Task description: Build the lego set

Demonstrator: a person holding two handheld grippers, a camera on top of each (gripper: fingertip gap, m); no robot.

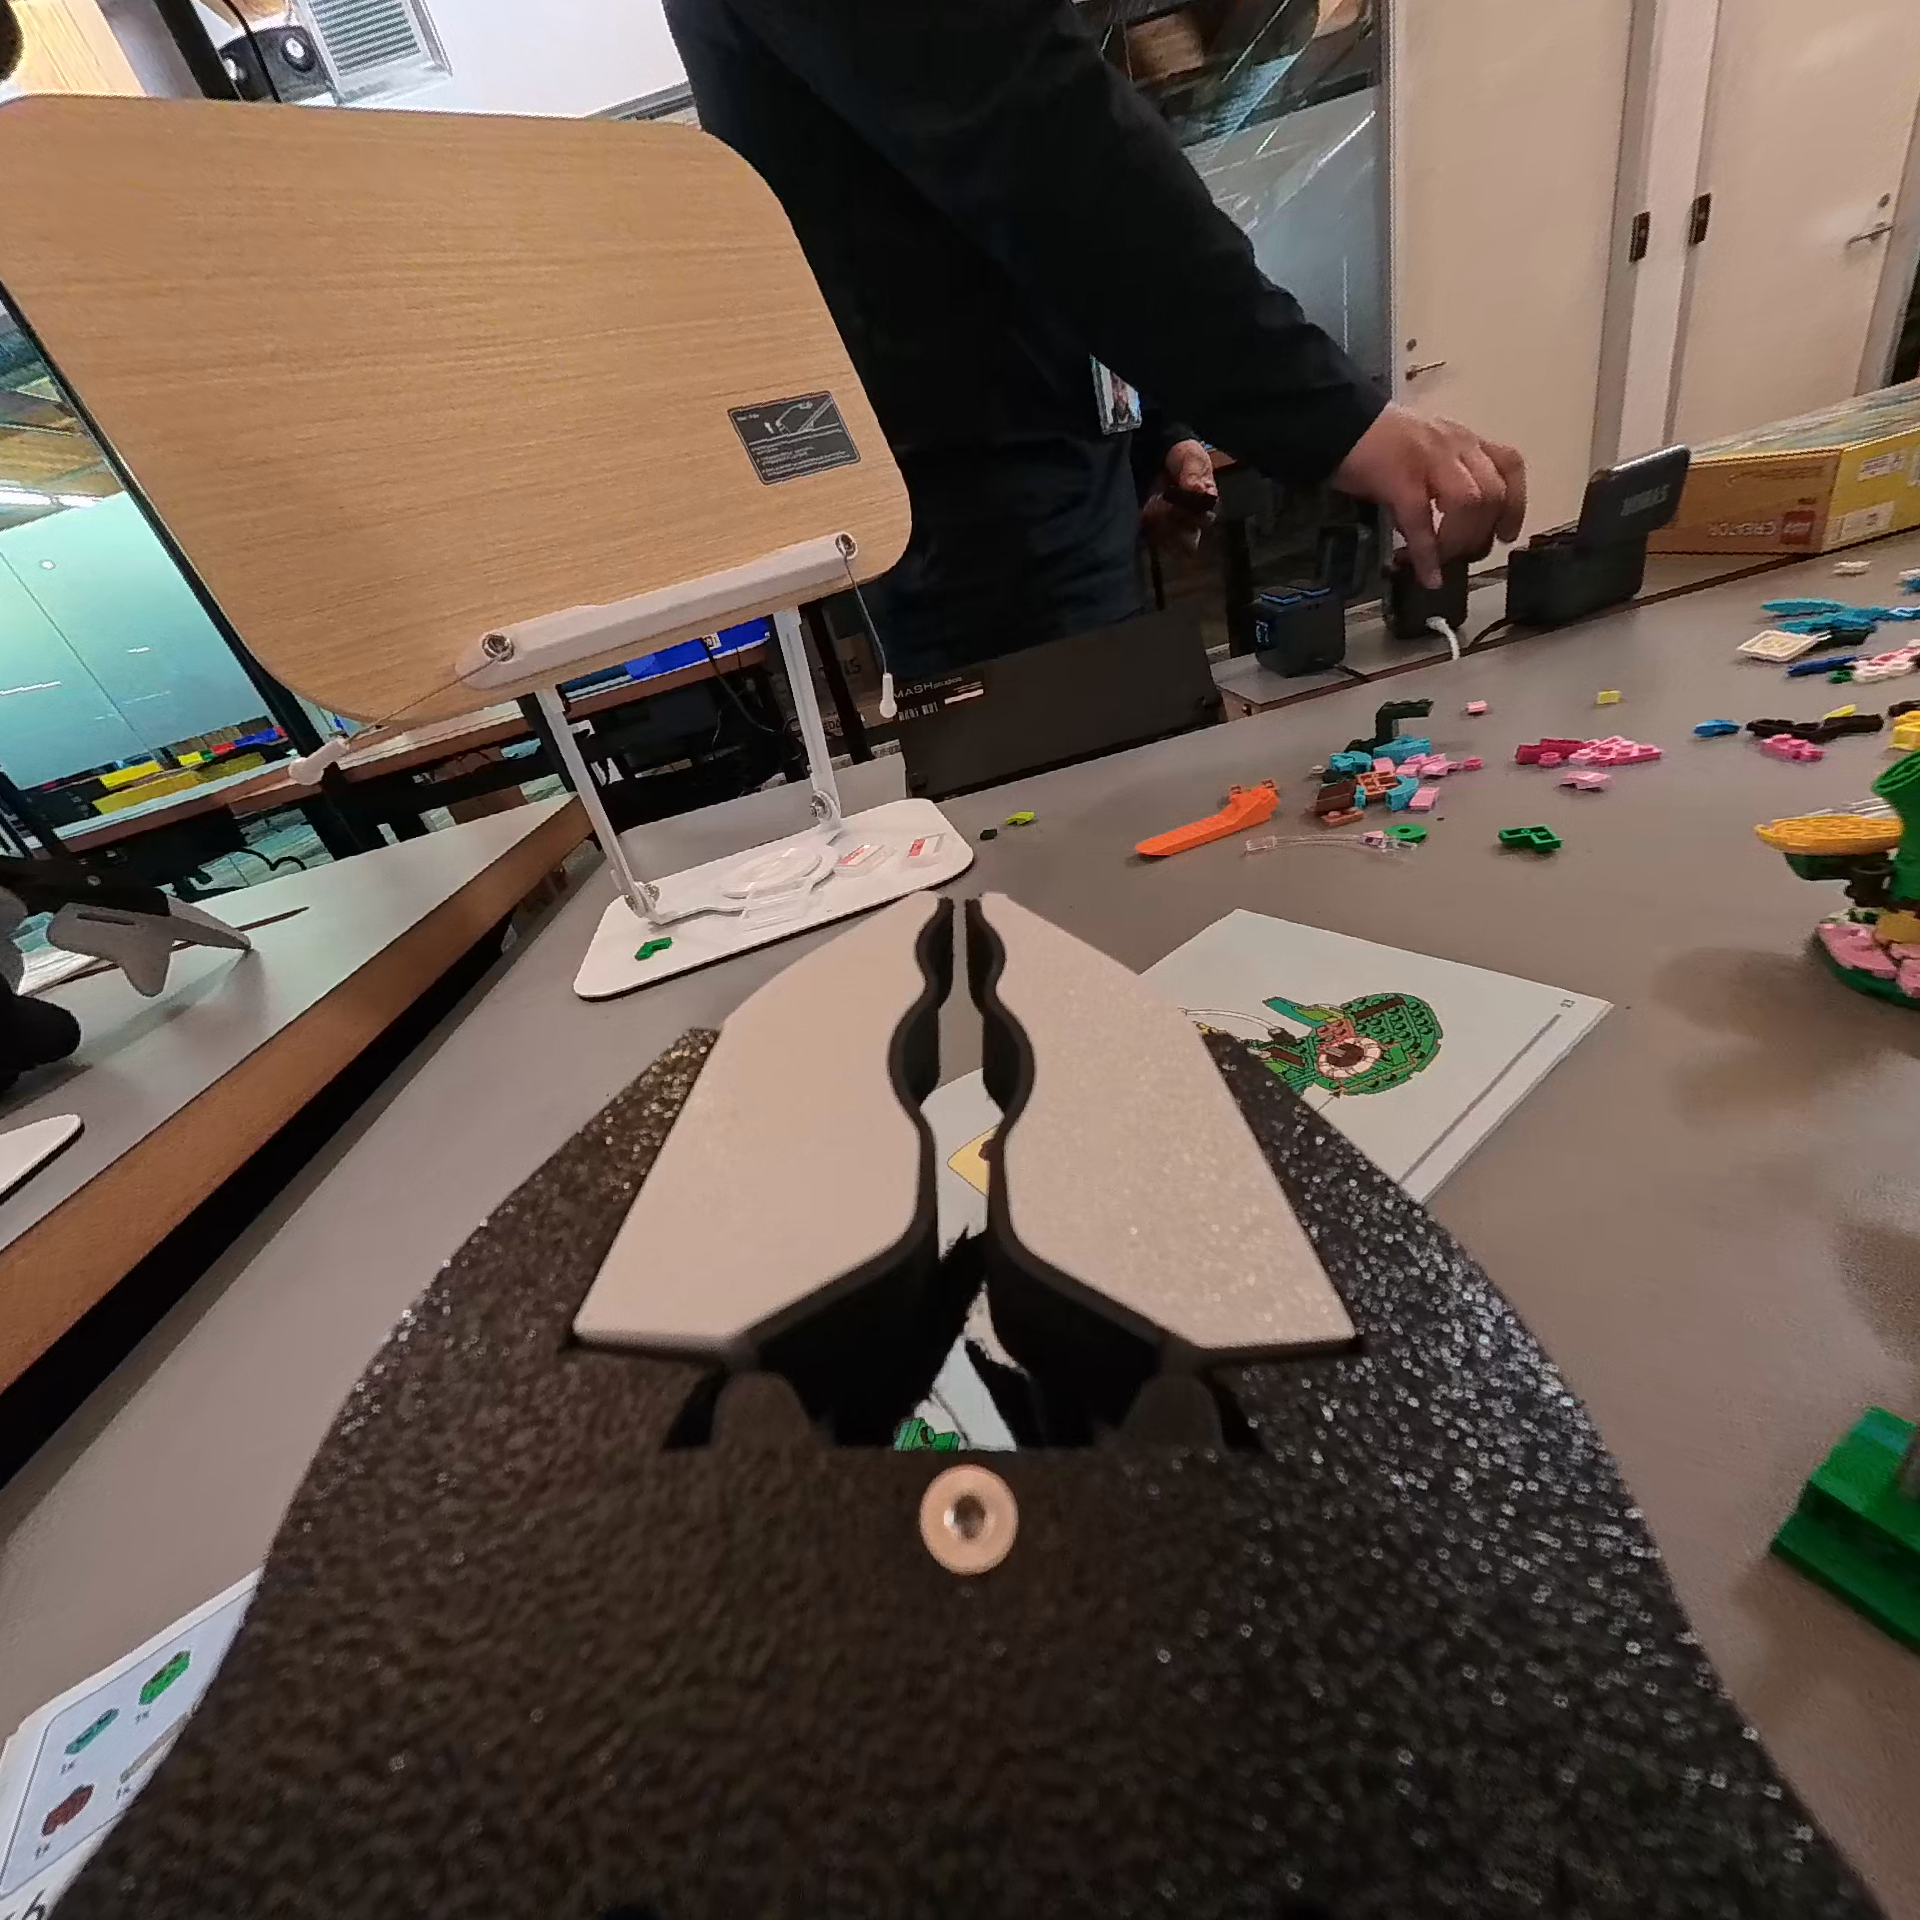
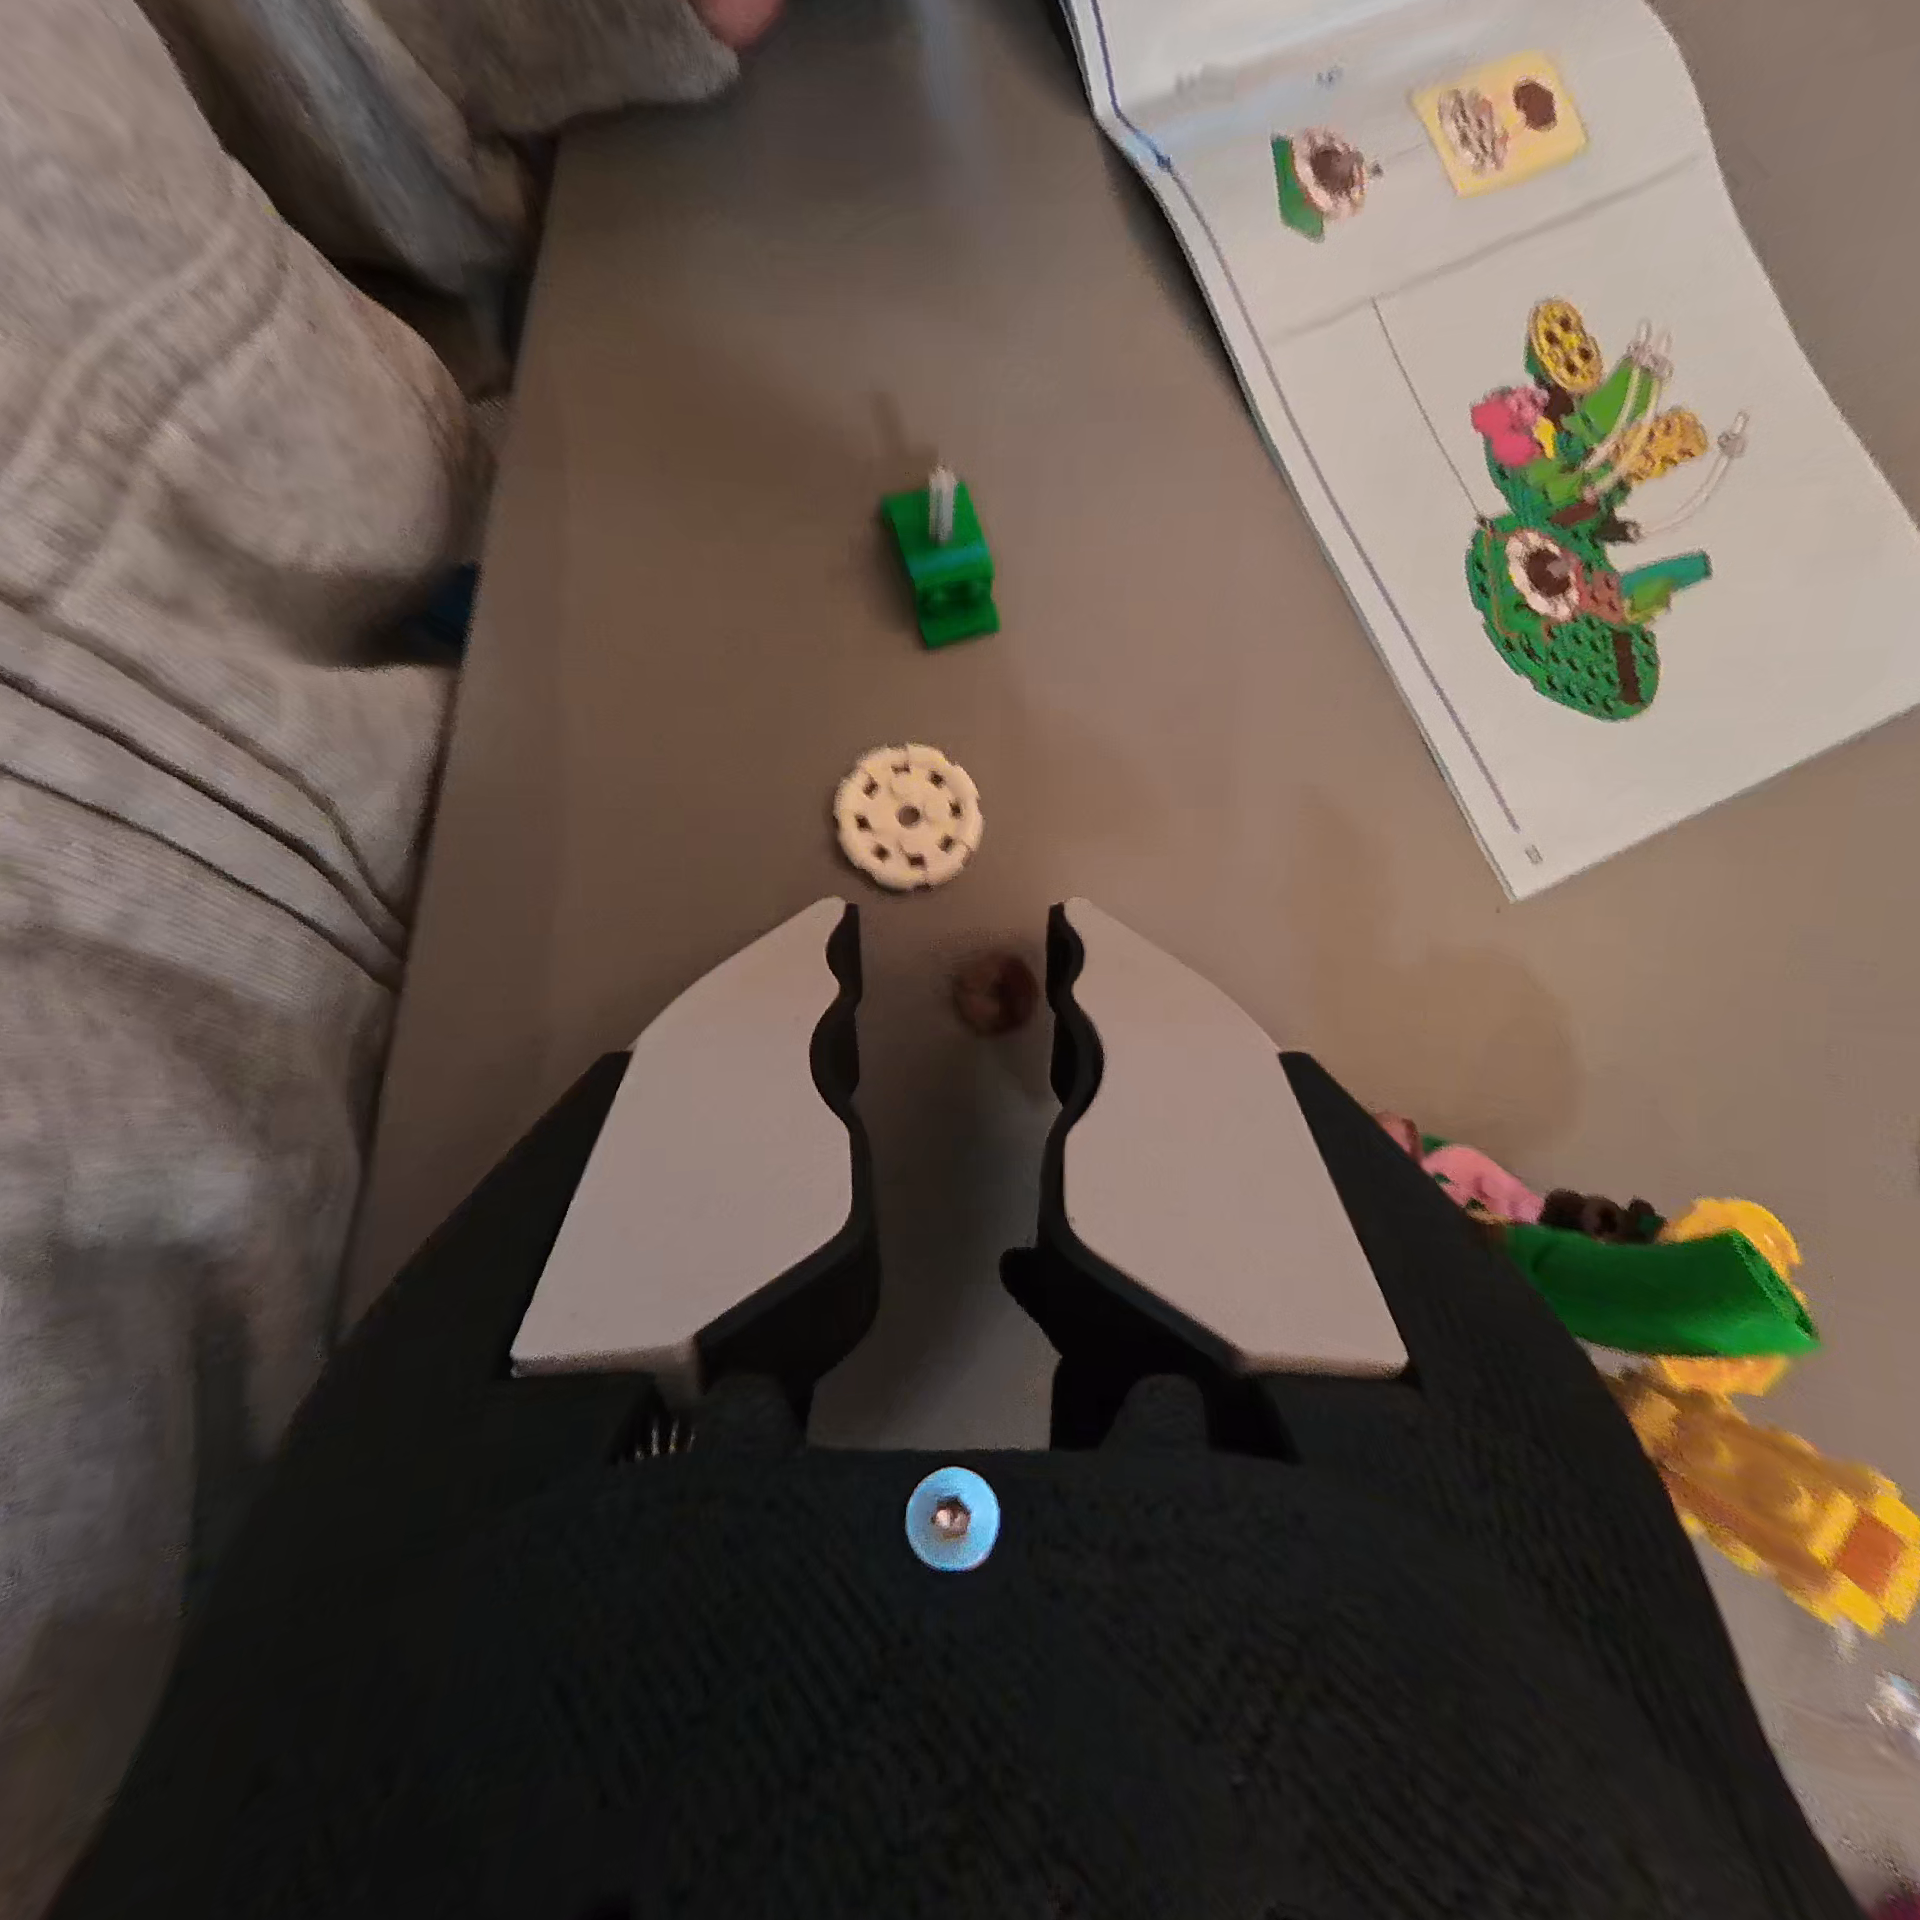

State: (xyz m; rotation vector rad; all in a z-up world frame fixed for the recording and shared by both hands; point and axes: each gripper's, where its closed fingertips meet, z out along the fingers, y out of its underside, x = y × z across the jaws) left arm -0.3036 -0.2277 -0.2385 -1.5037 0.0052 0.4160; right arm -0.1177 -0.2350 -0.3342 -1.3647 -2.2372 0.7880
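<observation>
- Grey surface (image 2: 727,312) ran under both grippers; its near edge met a person's pale knitted sleeve (image 2: 187,623) on one side, and bare grey room lay along the middle.
- At the far edge a person in dark clothes reached a hand (image 1: 1444,488) to black devices beside a cardboard box (image 1: 1787,488).
- Left gripper (image 1: 959,914) hovered above the surface with its jaws all but closed, only a thin slit between the tips and nothing held.
- Just ahead of it stood a white stand (image 1: 769,904) carrying a tilted wooden board (image 1: 416,395); an open instruction booklet (image 1: 1382,1039) lay under and to the right of it.
- Loose coloured bricks (image 1: 1392,779) and an orange tool (image 1: 1205,826) were scattered well off to the right.
- Right gripper (image 2: 951,914) pointed down at the surface with its jaws open and apart.
- Between them, nearer the right finger, lay a small brown round piece (image 2: 994,992), blurred; no pad pressed on it.
- Just beyond the tips lay a cream disc (image 2: 908,817), flat.
- Farther on stood a green brick assembly (image 2: 940,561), its long axis running away from the gripper, a white pin upright on it.
</observation>
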